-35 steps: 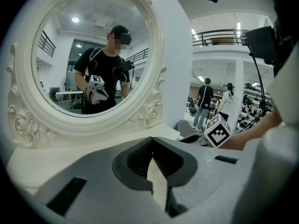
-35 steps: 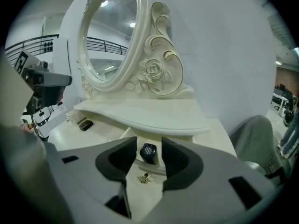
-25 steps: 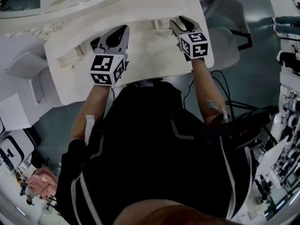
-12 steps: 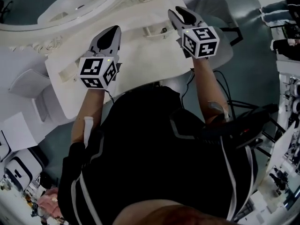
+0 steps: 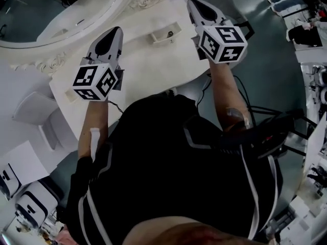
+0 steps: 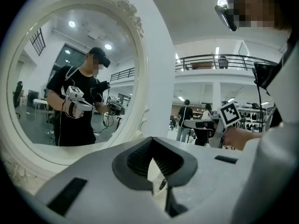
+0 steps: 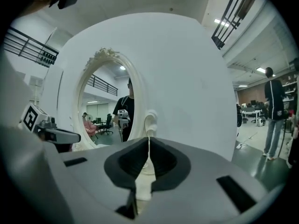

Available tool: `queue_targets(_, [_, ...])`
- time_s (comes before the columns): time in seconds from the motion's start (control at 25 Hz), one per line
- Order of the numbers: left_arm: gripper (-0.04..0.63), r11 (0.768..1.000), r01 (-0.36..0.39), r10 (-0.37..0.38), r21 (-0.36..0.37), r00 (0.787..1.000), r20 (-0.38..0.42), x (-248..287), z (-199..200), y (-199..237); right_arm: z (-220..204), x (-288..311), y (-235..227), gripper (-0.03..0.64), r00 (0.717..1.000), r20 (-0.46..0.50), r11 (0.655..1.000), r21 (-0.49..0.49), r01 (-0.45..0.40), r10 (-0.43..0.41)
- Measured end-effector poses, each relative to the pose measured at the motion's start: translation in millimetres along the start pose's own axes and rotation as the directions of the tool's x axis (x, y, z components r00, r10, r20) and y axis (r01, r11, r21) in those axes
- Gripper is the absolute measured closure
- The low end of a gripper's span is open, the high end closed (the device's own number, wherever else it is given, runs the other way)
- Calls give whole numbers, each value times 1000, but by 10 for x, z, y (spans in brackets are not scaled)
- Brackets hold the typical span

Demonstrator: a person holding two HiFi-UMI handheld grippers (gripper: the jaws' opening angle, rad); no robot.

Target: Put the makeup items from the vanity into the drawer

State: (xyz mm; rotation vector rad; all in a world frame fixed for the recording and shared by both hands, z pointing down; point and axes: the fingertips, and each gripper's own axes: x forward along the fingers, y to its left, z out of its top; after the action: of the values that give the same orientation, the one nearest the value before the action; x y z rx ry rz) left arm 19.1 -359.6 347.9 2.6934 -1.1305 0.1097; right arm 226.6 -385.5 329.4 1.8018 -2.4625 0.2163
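The white vanity top [image 5: 153, 68] lies below both grippers. On it a small white tray [image 5: 164, 37] holds a small dark item [image 5: 169, 34]. My left gripper [image 5: 113, 30] hangs above the vanity's left part and points at the oval mirror [image 5: 66, 14]; its jaws meet at the tips [image 6: 151, 141], empty. My right gripper [image 5: 194, 3] is raised over the vanity's far right corner. Its jaws are closing and nearly touch [image 7: 148, 140], with nothing between them. I see no drawer.
The ornate mirror frame [image 6: 135, 41] reflects a person holding both grippers. A white wall panel [image 7: 187, 87] stands behind the mirror. Chairs [image 5: 30, 111] stand left of the vanity, and cables [image 5: 250, 111] trail on the floor at right.
Both grippers have lifted off the tabletop and moved toward the mirror. The right gripper's jaws, spread a second ago, have come together. The left gripper's jaws stayed together.
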Motion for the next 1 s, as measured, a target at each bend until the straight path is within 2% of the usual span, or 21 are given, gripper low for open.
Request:
queue_targets(0.28, [592, 999, 34, -35, 36, 999, 19, -92, 215, -23, 167, -133, 165, 612, 1000, 1, 1000, -7, -12, 12])
queue_targets(0.44, [592, 999, 20, -21, 43, 999, 33, -89, 302, 37, 264, -240, 162, 612, 1000, 24, 1000, -2, 10, -10])
queue_targets(0.68, [592, 999, -34, 35, -11, 997, 68, -176, 403, 127, 311, -308, 252, 612, 1000, 19, 999, -33, 5, -5])
queue_targets(0.84, [592, 997, -58, 54, 49, 996, 72, -193, 443, 111, 328, -329, 285, 612, 1000, 13, 999, -46, -3, 3])
queue_targets(1.0, [592, 996, -75, 70, 52, 994, 85, -227, 468, 129, 347, -344, 342, 612, 1000, 8, 998, -69, -12, 12])
